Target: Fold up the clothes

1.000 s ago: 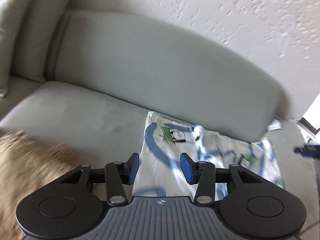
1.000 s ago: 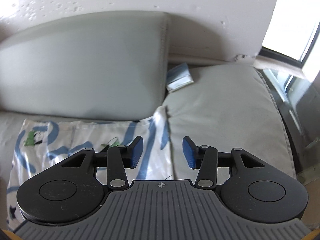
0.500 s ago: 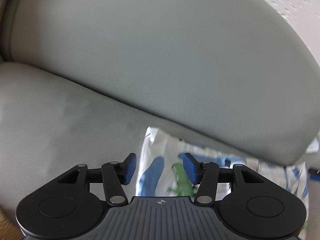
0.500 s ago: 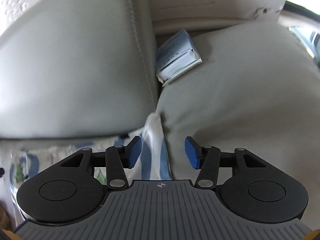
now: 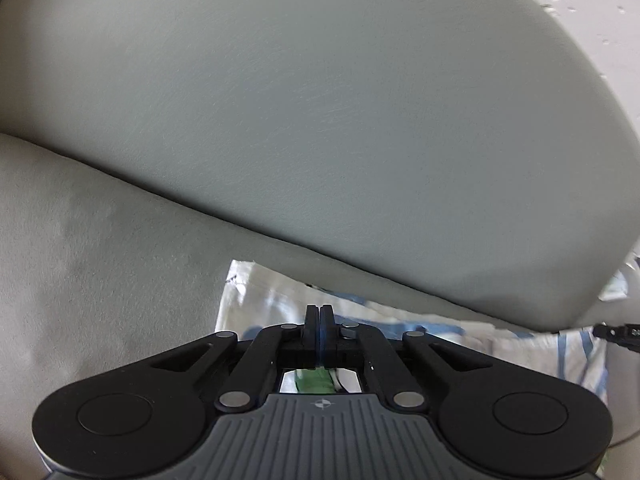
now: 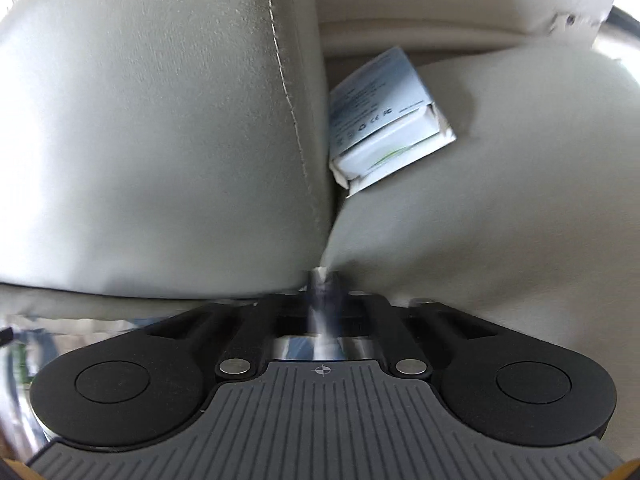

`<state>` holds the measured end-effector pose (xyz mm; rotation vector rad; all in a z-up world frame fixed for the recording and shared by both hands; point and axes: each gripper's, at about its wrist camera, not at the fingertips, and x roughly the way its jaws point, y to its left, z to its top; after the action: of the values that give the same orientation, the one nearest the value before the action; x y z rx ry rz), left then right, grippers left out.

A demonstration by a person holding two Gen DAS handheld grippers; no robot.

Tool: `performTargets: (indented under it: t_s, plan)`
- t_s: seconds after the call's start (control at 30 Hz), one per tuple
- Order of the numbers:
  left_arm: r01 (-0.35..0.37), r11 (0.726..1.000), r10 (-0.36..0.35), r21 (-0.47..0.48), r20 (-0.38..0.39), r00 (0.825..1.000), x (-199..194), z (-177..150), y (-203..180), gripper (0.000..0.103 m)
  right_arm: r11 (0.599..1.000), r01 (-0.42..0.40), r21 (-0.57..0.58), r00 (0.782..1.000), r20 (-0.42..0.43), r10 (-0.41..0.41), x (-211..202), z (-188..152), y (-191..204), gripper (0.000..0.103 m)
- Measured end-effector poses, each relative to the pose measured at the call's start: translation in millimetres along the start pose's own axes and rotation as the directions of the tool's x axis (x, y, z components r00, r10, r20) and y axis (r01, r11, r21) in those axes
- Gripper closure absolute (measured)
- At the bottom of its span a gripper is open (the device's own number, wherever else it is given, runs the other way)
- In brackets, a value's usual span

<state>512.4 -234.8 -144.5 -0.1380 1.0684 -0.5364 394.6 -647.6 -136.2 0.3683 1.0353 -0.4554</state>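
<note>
A white garment point(image 5: 256, 304) with blue and green print lies flat on the grey sofa seat point(image 5: 100, 260), its far edge against the back cushion point(image 5: 320, 120). My left gripper point(image 5: 319, 312) is shut, its pads pressed together on the garment near its far left corner, with printed cloth showing through the gap behind the fingers. In the right wrist view, my right gripper point(image 6: 323, 280) is shut on the garment's far right corner. A small tip of white cloth point(image 6: 319, 273) pokes out above its blurred fingertips, at the seam between two cushions.
A small white and blue box point(image 6: 384, 120) is wedged in the crack between the back cushion point(image 6: 160, 120) and the side cushion point(image 6: 500, 200). A textured white wall point(image 5: 592, 8) rises behind the sofa. A dark object point(image 5: 616, 332) shows at the garment's right edge.
Both grippers came down and forward to the garment's far edge with jaws open. Both have since snapped shut on the cloth.
</note>
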Motion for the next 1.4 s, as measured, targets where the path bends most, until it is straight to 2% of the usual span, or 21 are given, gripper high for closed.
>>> performTargets:
  t_s: [0.13,0.23,0.43,0.53,0.57,0.6,0.67,0.73,0.8,0.9,0.97,1.1,1.17,1.4]
  plan:
    - [0.007,0.999,-0.008,-0.045,-0.018,1.000,-48,-3,-1,0.103,0.999,0.029,0.013,0.999,0.042,-0.030,-31,-9,-1,0.102]
    - [0.027,0.999,-0.027,-0.020,0.010,1.000,-96,-7,-6,0.103,0.999,0.033,0.034,0.998,0.060,-0.035,-69,-18,-3,0.102]
    - [0.055,0.998,-0.052,-0.030,0.086,0.995,-178,-45,1,0.103,0.999,-0.027,0.041,0.995,0.097,0.023,-156,-53,-1,0.102]
    - [0.088,0.995,-0.085,-0.042,0.085,0.993,-191,-66,10,0.103,0.997,-0.068,0.030,0.991,0.119,0.064,-194,-78,-4,0.102]
    - [0.106,0.993,-0.101,-0.054,0.081,0.992,-186,-71,9,0.098,0.997,-0.069,0.029,0.990,0.123,0.065,-202,-85,-7,0.102]
    - [0.113,0.992,-0.108,-0.059,0.081,0.991,-182,-74,9,0.086,0.997,-0.068,0.029,0.990,0.128,0.064,-209,-91,-10,0.102]
    - [0.107,0.993,-0.102,-0.054,0.087,0.991,-178,-80,10,0.076,0.997,-0.062,0.037,0.990,0.131,0.057,-215,-100,-18,0.102]
    - [0.092,0.996,-0.090,-0.018,0.096,0.991,-170,-79,0,0.074,0.997,-0.054,0.045,0.990,0.132,0.048,-216,-108,-18,0.102]
    - [0.074,0.997,-0.075,0.015,0.103,0.992,-161,-70,-8,0.067,0.997,-0.050,0.056,0.990,0.132,0.043,-213,-113,-17,0.102]
    - [0.072,0.997,-0.074,0.019,0.101,0.992,-132,-58,-12,0.061,0.996,-0.058,0.066,0.990,0.132,0.049,-200,-113,-17,0.102]
    - [0.066,0.998,-0.067,0.016,0.088,0.994,-105,-47,-11,0.061,0.995,-0.064,0.071,0.990,0.134,0.054,-190,-109,-18,0.102]
    - [-0.001,1.000,0.001,-0.003,0.060,0.998,-47,-23,-7,0.061,0.994,-0.059,0.088,0.990,0.130,0.047,-162,-93,-29,0.102]
    - [-0.011,1.000,0.012,-0.025,0.052,0.999,-26,-13,-1,0.061,0.992,-0.063,0.105,0.991,0.120,0.051,-147,-85,-37,0.102]
    - [-0.058,0.998,0.058,-0.021,-0.014,0.998,37,11,-2,0.072,0.988,-0.099,0.122,0.988,0.131,0.082,-118,-73,-53,0.102]
